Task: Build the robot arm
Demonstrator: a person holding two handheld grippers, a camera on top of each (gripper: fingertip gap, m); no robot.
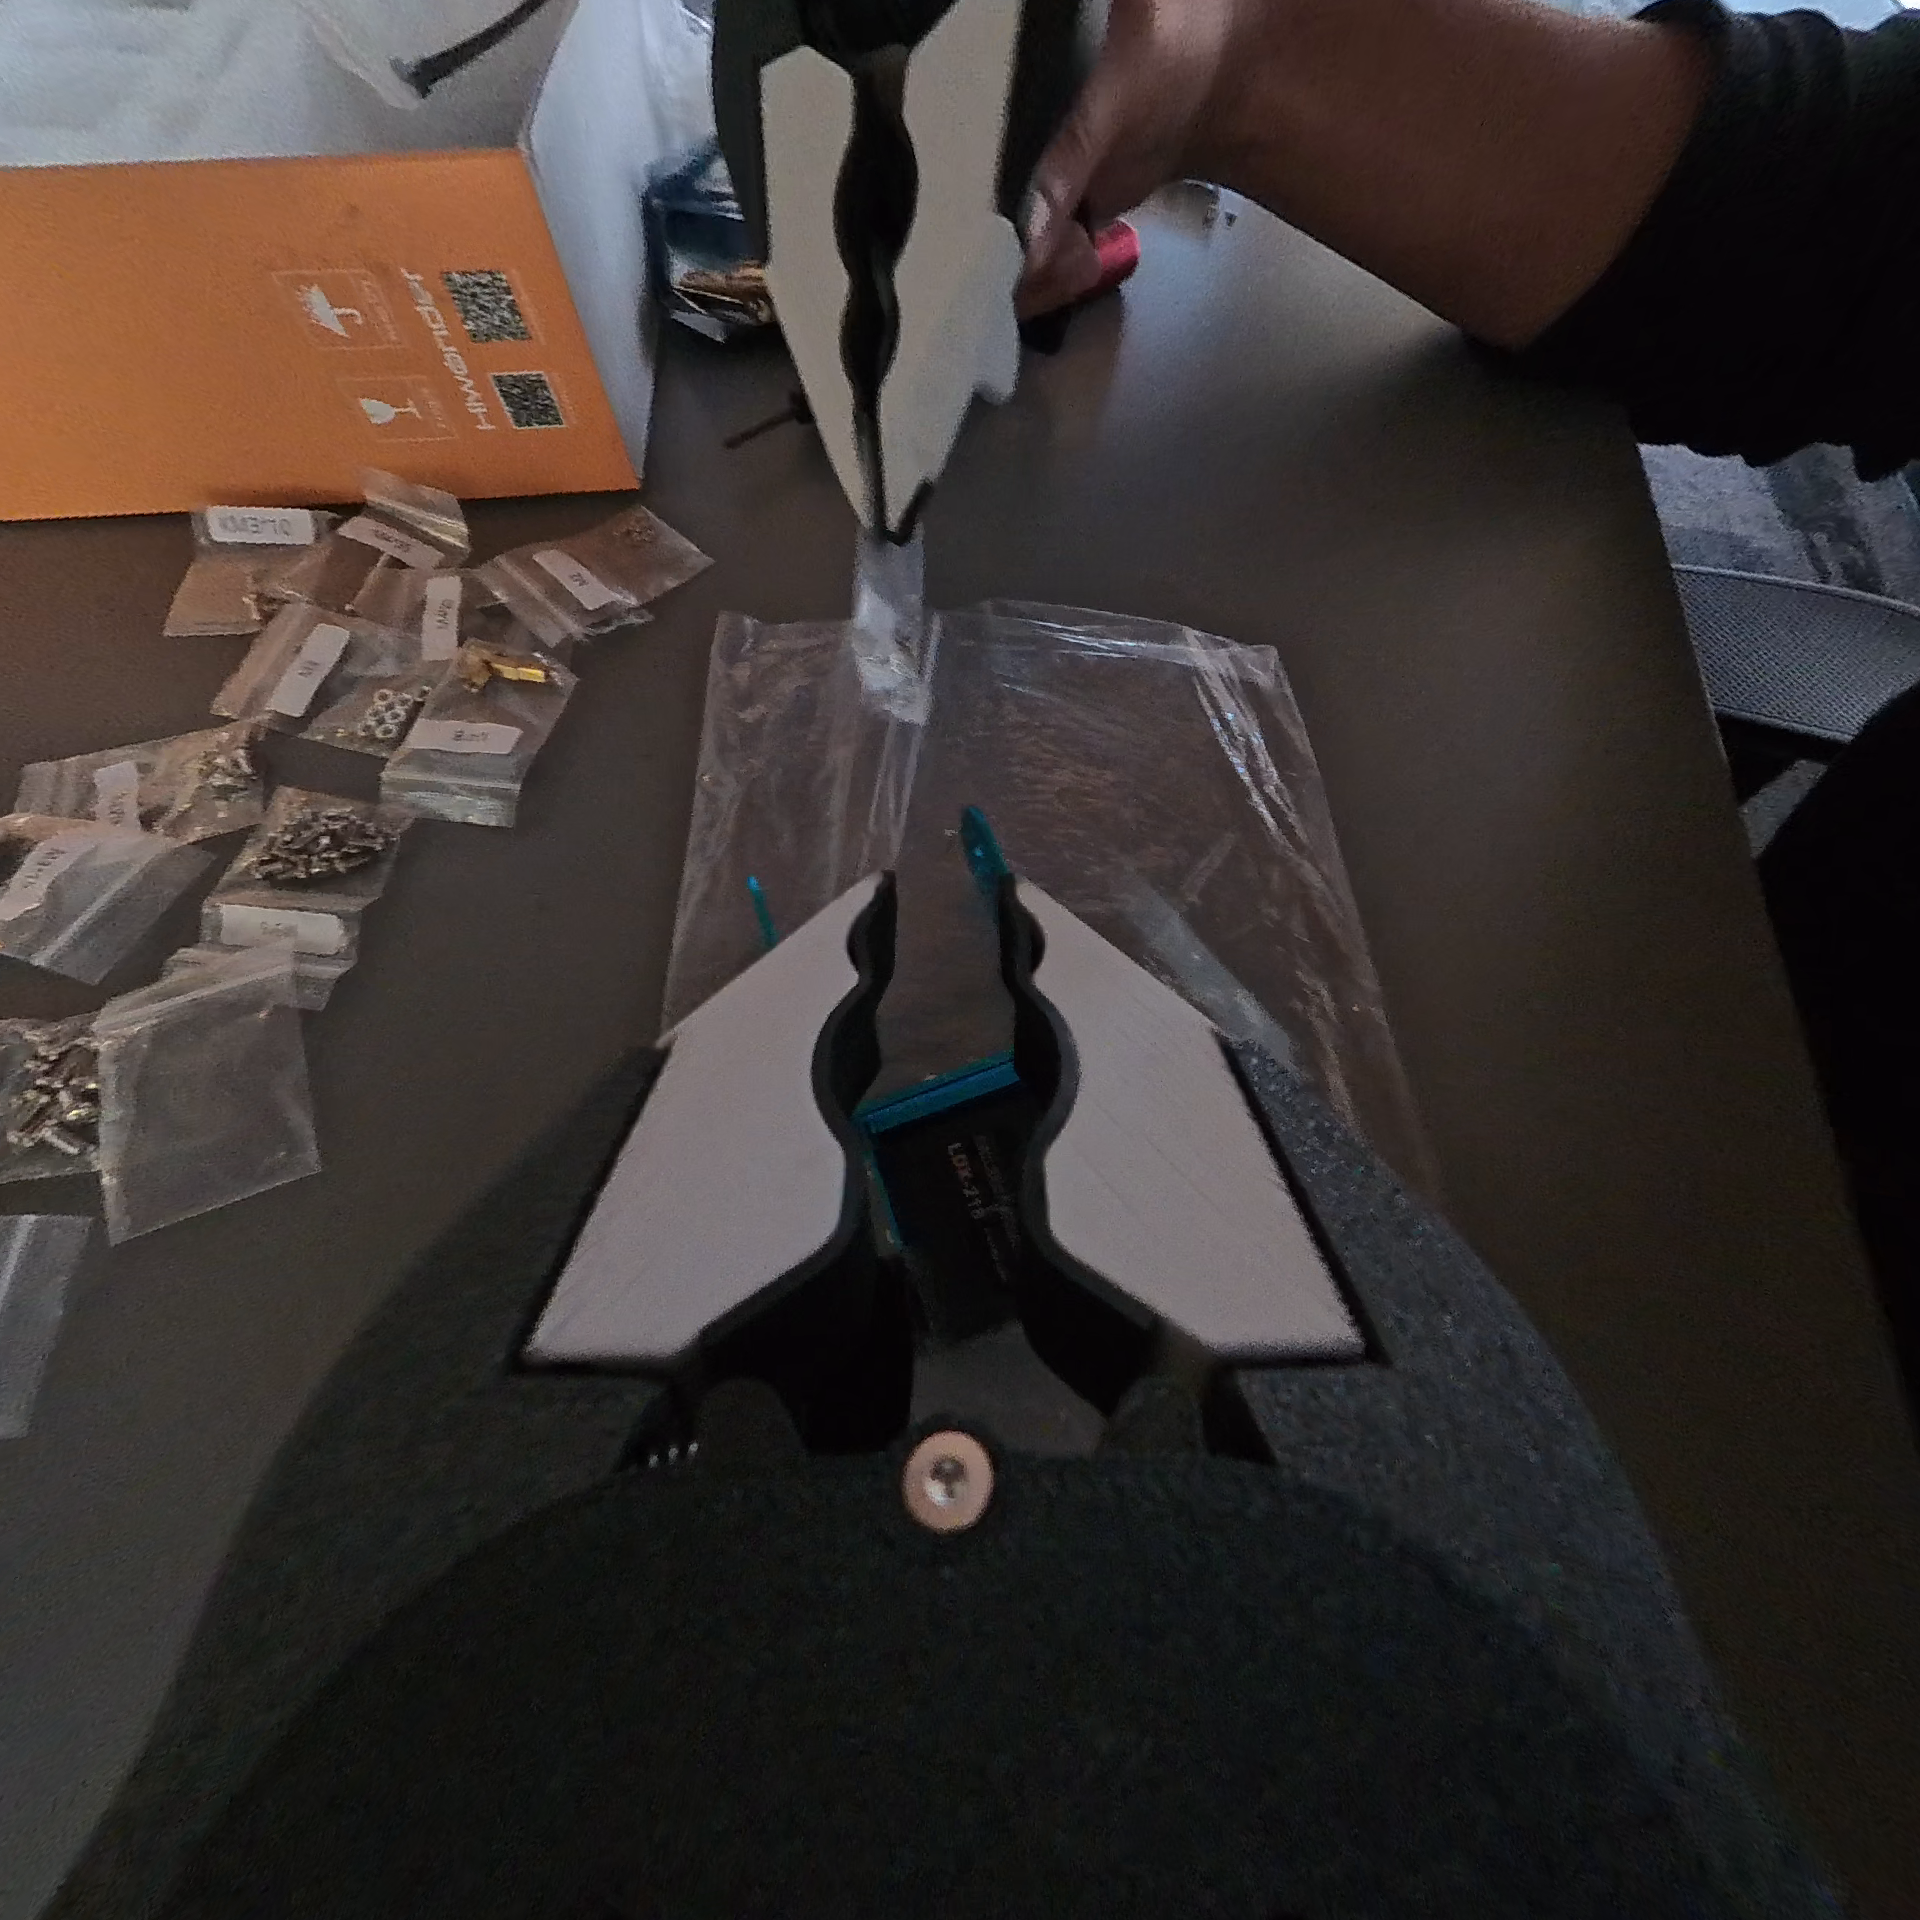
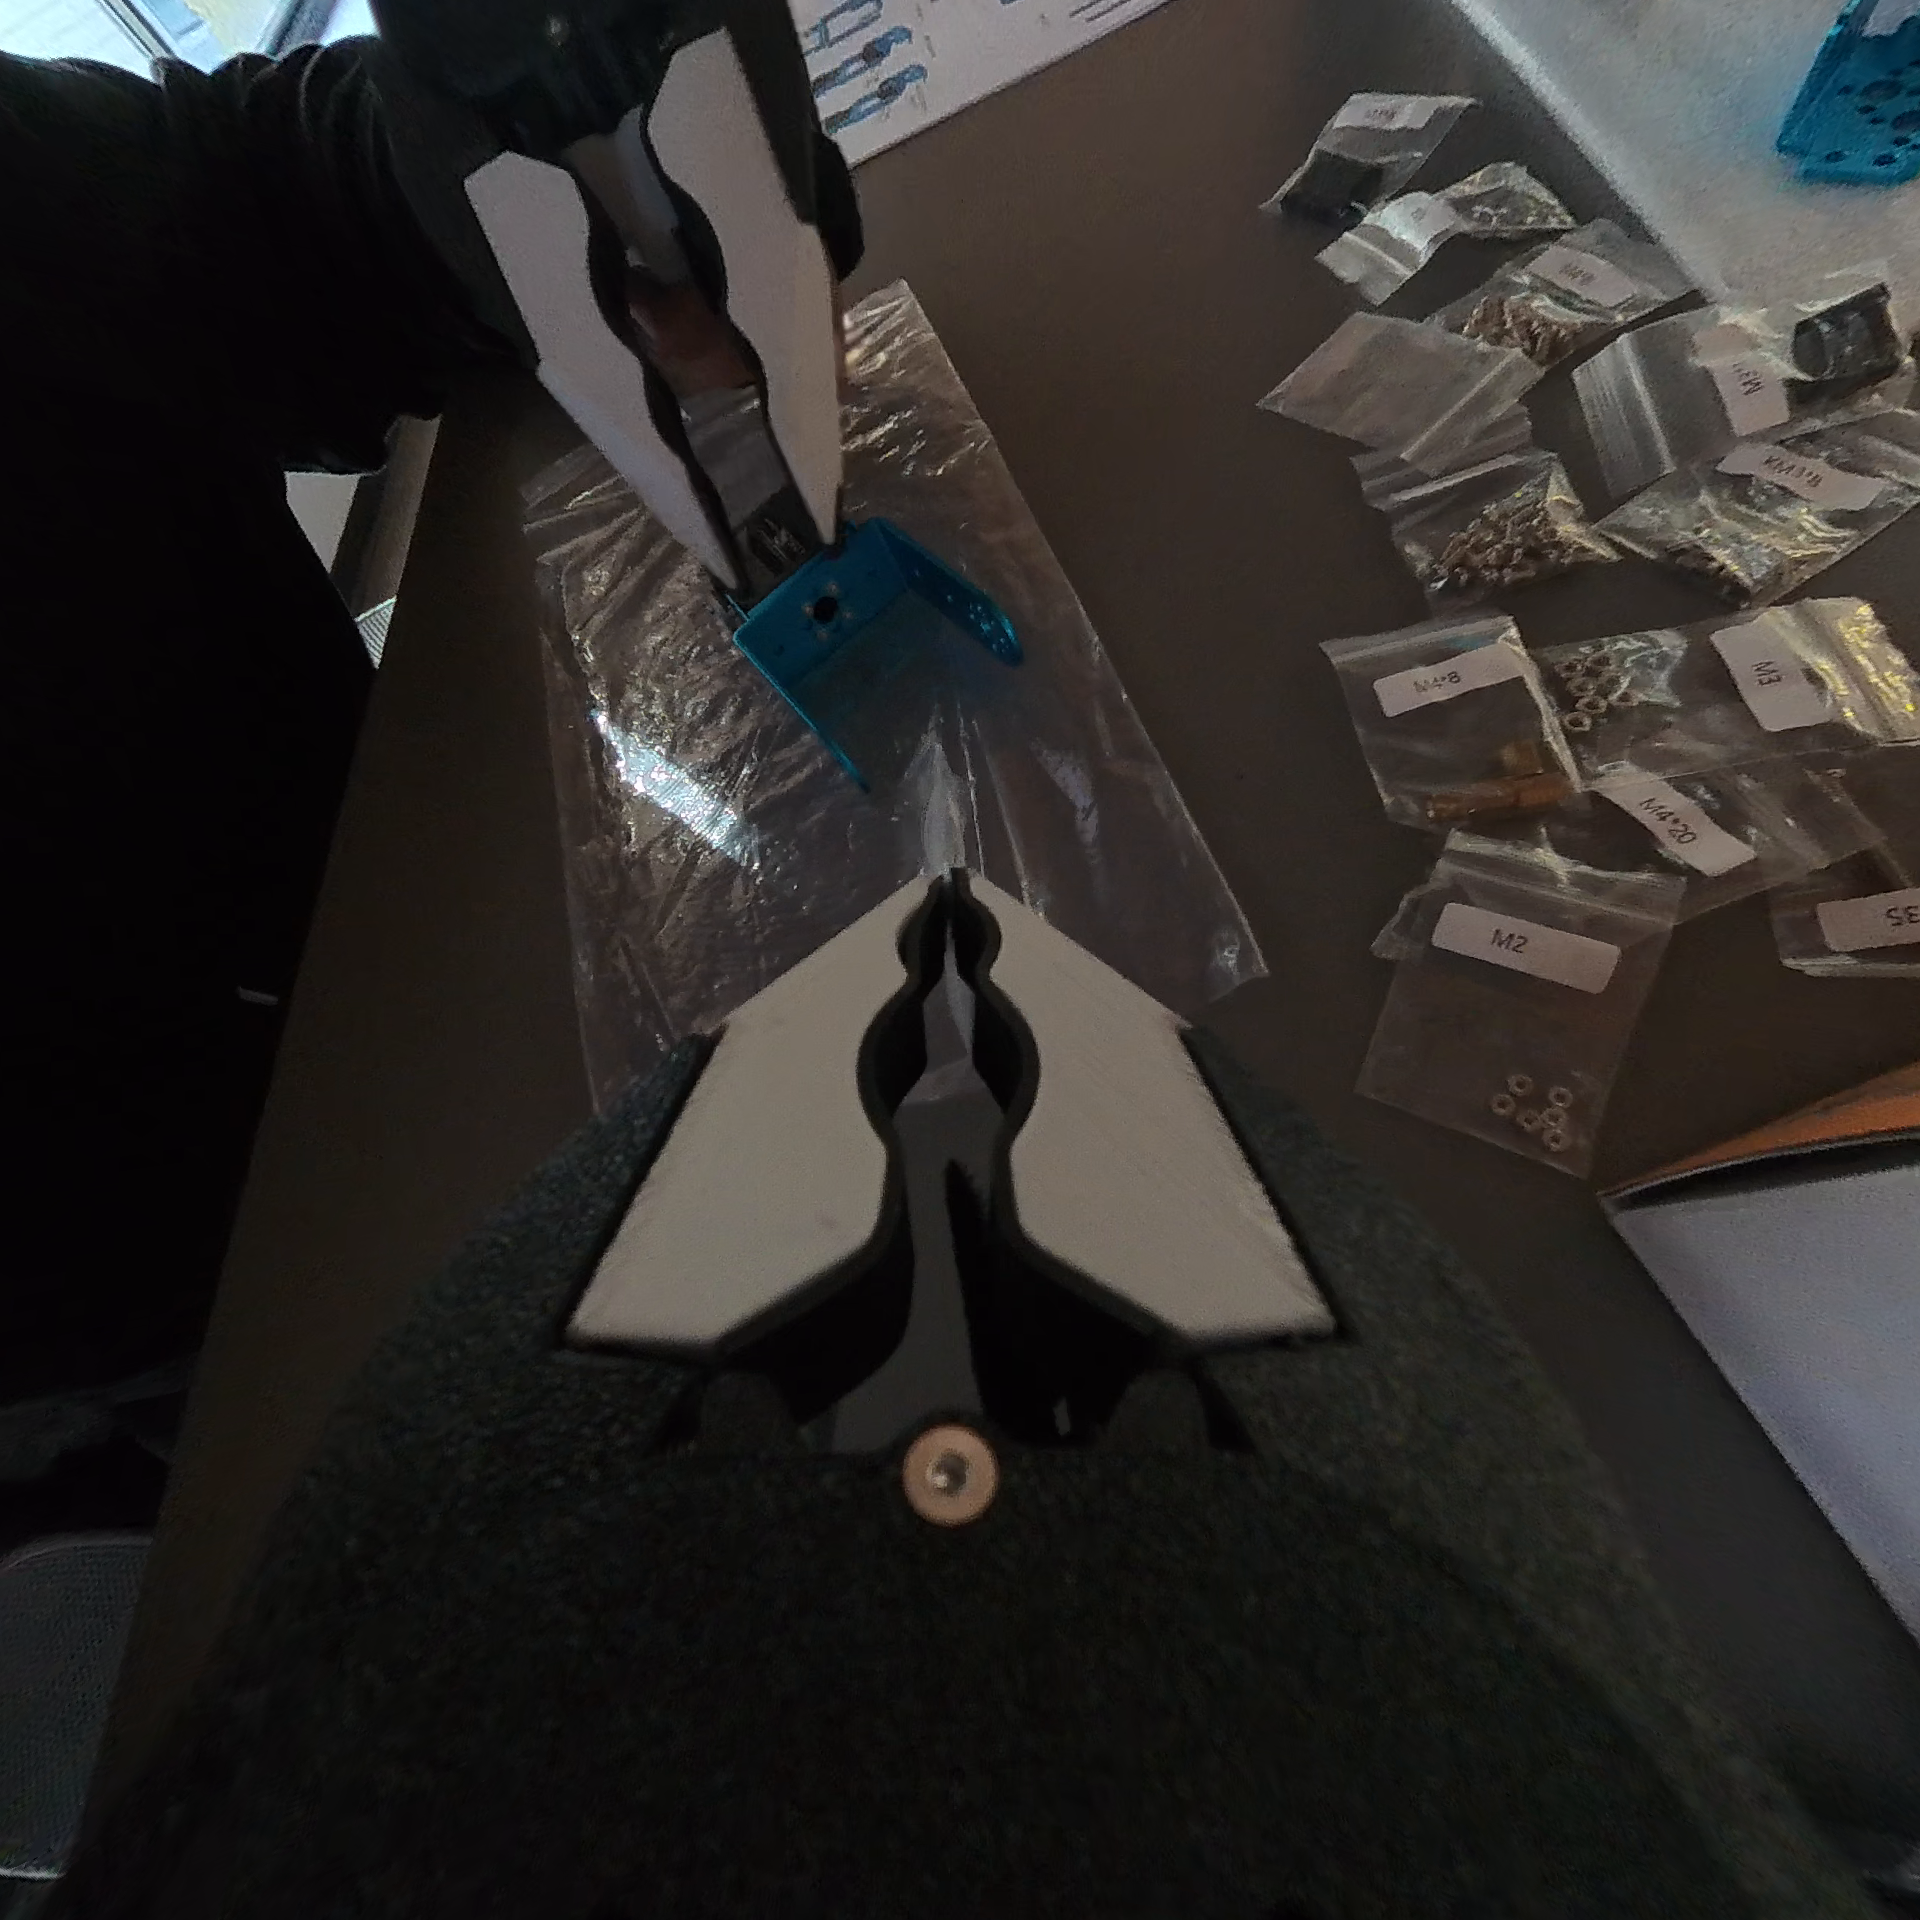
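My left gripper [image 1: 943, 883] clamped on servo [image 1: 961, 1184] with blue bracket [image 2: 831, 634], inside clear bag [image 1: 1091, 748]. My right gripper [image 2: 951, 883] pinched on bag's end. Right view alone shows bracket's holed face; left view alone orange box [image 1: 291, 332] beyond bag.

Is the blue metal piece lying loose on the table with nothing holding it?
No, the left gripper is clamped on the black block that the blue bracket is fixed to, holding it above the clear plastic bag.
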